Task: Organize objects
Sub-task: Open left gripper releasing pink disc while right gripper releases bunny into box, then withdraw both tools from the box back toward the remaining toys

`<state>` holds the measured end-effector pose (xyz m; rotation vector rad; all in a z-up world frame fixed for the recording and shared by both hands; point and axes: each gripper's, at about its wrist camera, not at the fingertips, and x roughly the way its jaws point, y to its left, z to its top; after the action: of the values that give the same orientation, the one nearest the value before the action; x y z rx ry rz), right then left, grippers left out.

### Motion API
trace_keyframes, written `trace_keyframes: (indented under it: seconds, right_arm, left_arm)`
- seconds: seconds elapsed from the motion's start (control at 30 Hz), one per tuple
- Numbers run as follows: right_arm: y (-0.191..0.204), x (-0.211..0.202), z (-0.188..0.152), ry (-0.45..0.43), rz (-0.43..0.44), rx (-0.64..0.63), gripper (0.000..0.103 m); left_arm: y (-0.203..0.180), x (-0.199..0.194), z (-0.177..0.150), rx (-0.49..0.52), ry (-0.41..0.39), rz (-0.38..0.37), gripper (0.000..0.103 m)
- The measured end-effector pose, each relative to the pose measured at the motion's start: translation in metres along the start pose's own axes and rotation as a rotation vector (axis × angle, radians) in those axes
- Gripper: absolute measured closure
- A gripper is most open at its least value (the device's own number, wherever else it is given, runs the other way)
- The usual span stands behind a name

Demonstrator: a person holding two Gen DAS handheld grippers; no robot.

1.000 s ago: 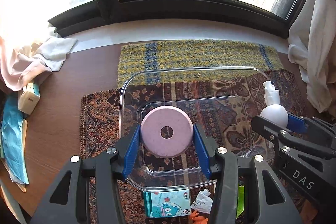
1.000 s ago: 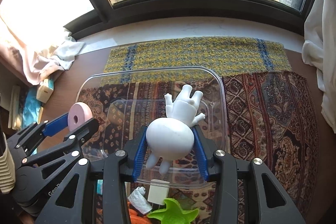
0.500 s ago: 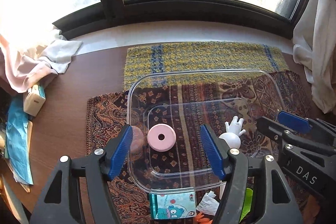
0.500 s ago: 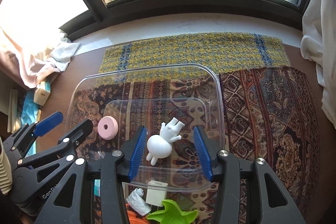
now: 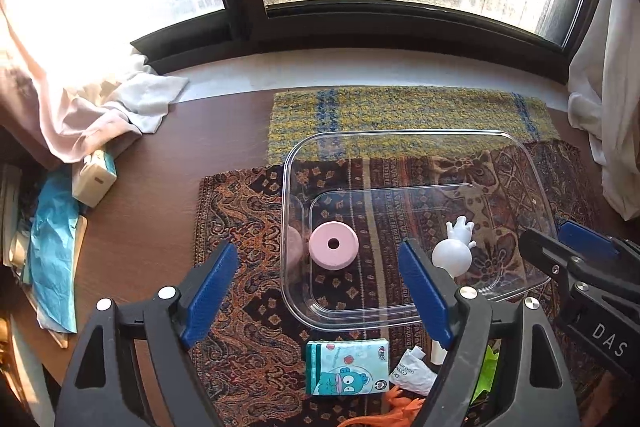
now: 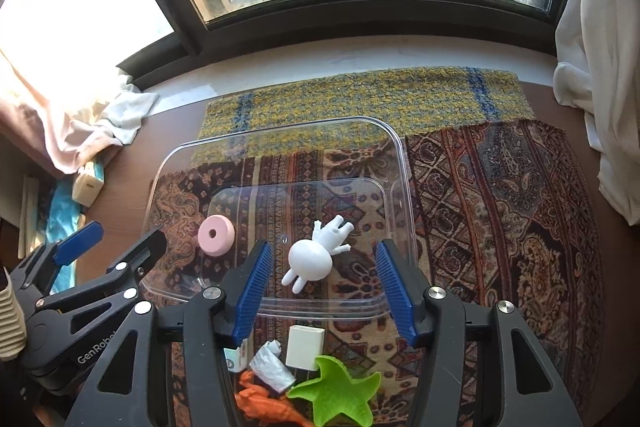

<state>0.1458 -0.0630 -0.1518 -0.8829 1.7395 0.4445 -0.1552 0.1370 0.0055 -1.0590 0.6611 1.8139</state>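
Observation:
A clear plastic bin (image 5: 412, 137) (image 6: 280, 137) stands on a patterned rug. A pink ring (image 5: 333, 245) (image 6: 216, 235) lies on its floor at the left. A white figurine (image 5: 454, 251) (image 6: 314, 255) lies on its floor at the right. My left gripper (image 5: 320, 287) is open and empty, raised over the bin's near left side. My right gripper (image 6: 324, 283) is open and empty above the bin's near edge, with the figurine seen between its fingers.
Near the bin's front edge lie a cartoon tissue pack (image 5: 347, 367), a crumpled white wrapper (image 6: 272, 367), a cream block (image 6: 305, 347), a green star (image 6: 336, 393) and an orange toy (image 6: 264, 407). A yellow woven mat (image 5: 400, 111) lies behind the bin. Cloths (image 5: 100, 107) and a small box (image 5: 94, 179) sit at left.
Both grippers opened. The pink ring and the white figurine dropped into the bin. Both grippers then pulled back and rose, with jaws spreading wider.

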Motion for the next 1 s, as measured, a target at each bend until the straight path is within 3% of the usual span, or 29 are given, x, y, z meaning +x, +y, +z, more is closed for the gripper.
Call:
trace_keyframes:
  seconds: [0.33, 1.0]
  right_arm:
    - [-0.003, -0.013, -0.017, 0.021, -0.042, 0.049, 0.047]
    - [-0.015, -0.017, -0.058, 0.109, -0.103, 0.159, 0.047]
  left_arm:
    - [0.004, -0.018, -0.016, 0.024, -0.018, -0.03, 0.017]
    - [0.003, -0.018, -0.051, 0.092, 0.061, -0.091, 0.017]
